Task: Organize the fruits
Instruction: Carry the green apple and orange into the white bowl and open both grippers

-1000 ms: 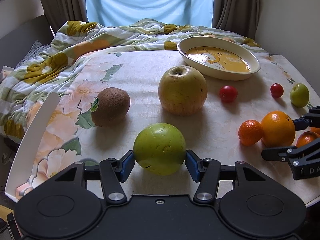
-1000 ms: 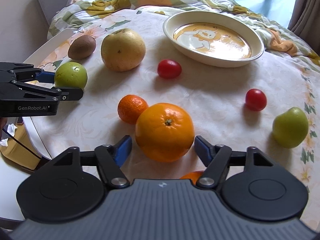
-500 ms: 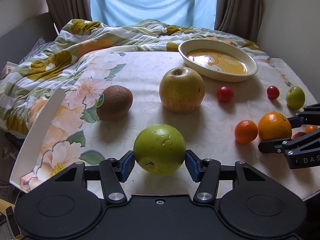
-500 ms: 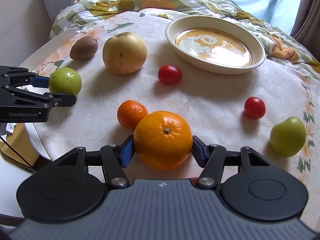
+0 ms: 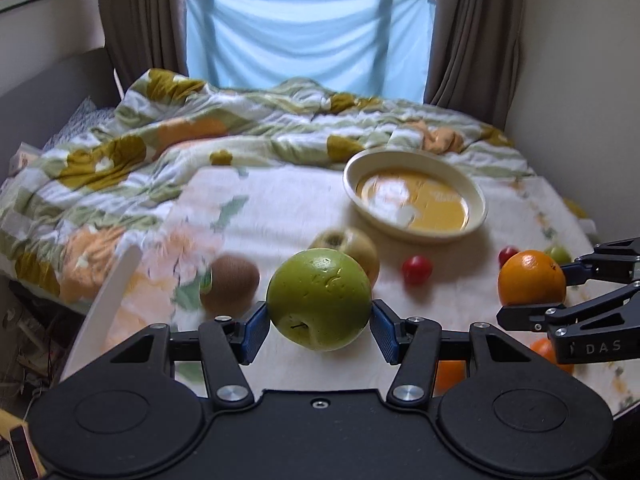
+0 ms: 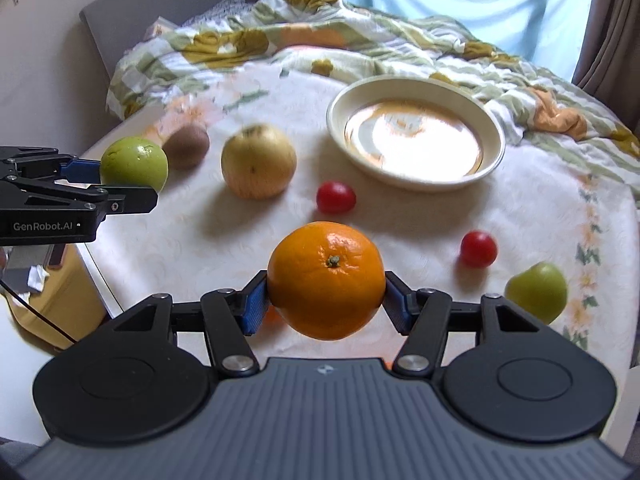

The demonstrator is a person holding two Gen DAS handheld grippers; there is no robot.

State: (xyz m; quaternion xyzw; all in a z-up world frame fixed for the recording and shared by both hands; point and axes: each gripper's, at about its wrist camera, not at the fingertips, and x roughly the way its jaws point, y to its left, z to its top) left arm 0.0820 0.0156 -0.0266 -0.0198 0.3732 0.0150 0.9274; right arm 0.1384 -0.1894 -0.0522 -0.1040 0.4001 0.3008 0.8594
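Here, left gripper (image 5: 319, 326) pinching a large green apple (image 5: 319, 299) between blue pads, one pad pressed to each side, the fruit held clear above the tablecloth. Right gripper (image 6: 326, 298) clamped likewise on a big orange (image 6: 326, 280), stem end facing up toward the camera, pads tight against both flanks and the fruit lifted off the table (image 6: 400, 220). Seen from the right wrist, the left gripper at the left edge with its apple raised in front of a brown kiwi (image 6: 186, 145); from the left wrist, the right gripper at the right edge carrying the orange. Just beyond the held fruits, on the pale floral cloth: a large yellow-green apple (image 6: 259, 167) beside the kiwi, a red cherry tomato (image 6: 336, 197) near the middle, a second red tomato (image 6: 478, 249) farther right, and a small green apple (image 6: 537, 292) close to the right edge. Small orange citrus (image 5: 450, 374) partly hidden behind the left gripper's frame — another orange patch (image 5: 544, 350) beneath the right gripper, too covered to tell more. Farther back, a cream bowl (image 6: 416, 84) with an orange-printed inside, holding no fruit, well apart from both grippers. Behind the table — a rumpled floral quilt (image 5: 200, 148), then a light blue curtain (image 5: 308, 36) between brown drapes.
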